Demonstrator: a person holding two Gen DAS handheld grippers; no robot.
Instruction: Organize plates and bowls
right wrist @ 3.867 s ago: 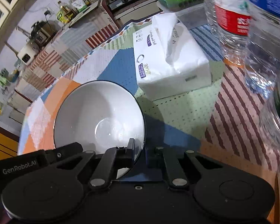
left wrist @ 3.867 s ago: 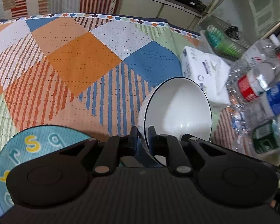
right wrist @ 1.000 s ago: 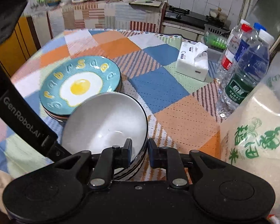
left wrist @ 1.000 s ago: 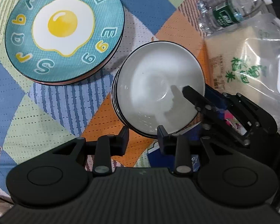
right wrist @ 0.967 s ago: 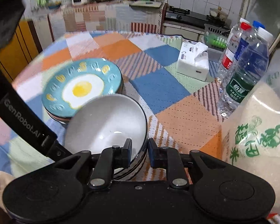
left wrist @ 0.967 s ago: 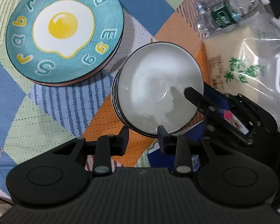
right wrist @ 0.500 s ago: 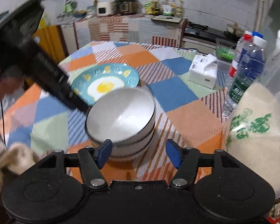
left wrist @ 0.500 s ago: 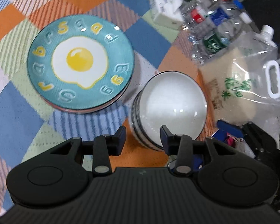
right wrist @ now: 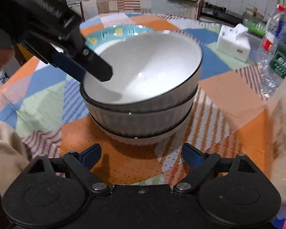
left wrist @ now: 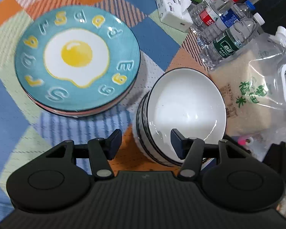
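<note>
A stack of white bowls (left wrist: 186, 112) with black rims stands on the patchwork tablecloth; it also shows in the right wrist view (right wrist: 143, 87). A stack of teal fried-egg plates (left wrist: 76, 61) lies to its left and shows behind the bowls in the right wrist view (right wrist: 120, 32). My left gripper (left wrist: 145, 143) is open and empty, its jaws straddling the near rim of the bowls from above. One left finger (right wrist: 93, 64) reaches over the bowl's left rim. My right gripper (right wrist: 141, 155) is open and empty, just short of the bowls.
A tissue pack (left wrist: 173, 13), several water bottles (left wrist: 225, 38) and a bag of rice (left wrist: 255, 95) crowd the right side. The tissue pack (right wrist: 234, 42) and bottles (right wrist: 278, 43) also show in the right wrist view. A beige cloth (right wrist: 5, 152) is at the lower left.
Both grippers have let go of the top bowl, now nested on the stack, and opened wide. The right gripper has drawn back and dropped lower. The left has risen.
</note>
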